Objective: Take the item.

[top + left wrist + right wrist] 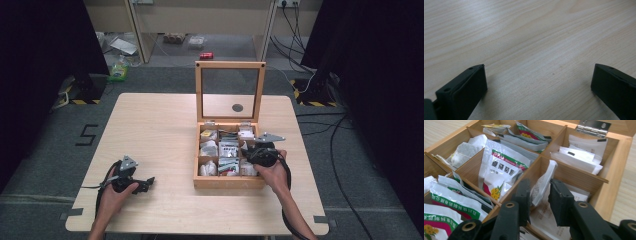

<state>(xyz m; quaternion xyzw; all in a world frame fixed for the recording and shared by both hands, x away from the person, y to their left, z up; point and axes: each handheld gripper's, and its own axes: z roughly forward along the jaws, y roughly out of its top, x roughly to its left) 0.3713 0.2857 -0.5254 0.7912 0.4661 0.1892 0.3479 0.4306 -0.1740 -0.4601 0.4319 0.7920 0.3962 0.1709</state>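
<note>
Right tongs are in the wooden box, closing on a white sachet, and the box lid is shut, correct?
Not quite. The lid is open, standing upright behind the wooden box, as the high view shows. The rest holds: the right tongs are in the box with a white sachet between them.

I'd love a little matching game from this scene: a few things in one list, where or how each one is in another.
Things:
1. left gripper
2. right gripper
3. box lid
4. white sachet

States:
A. standing upright, open
B. jaws wide apart over bare table
C. between two black jaws
D. reaching into the wooden box

Pairs: 1-B, 2-D, 3-A, 4-C
</note>
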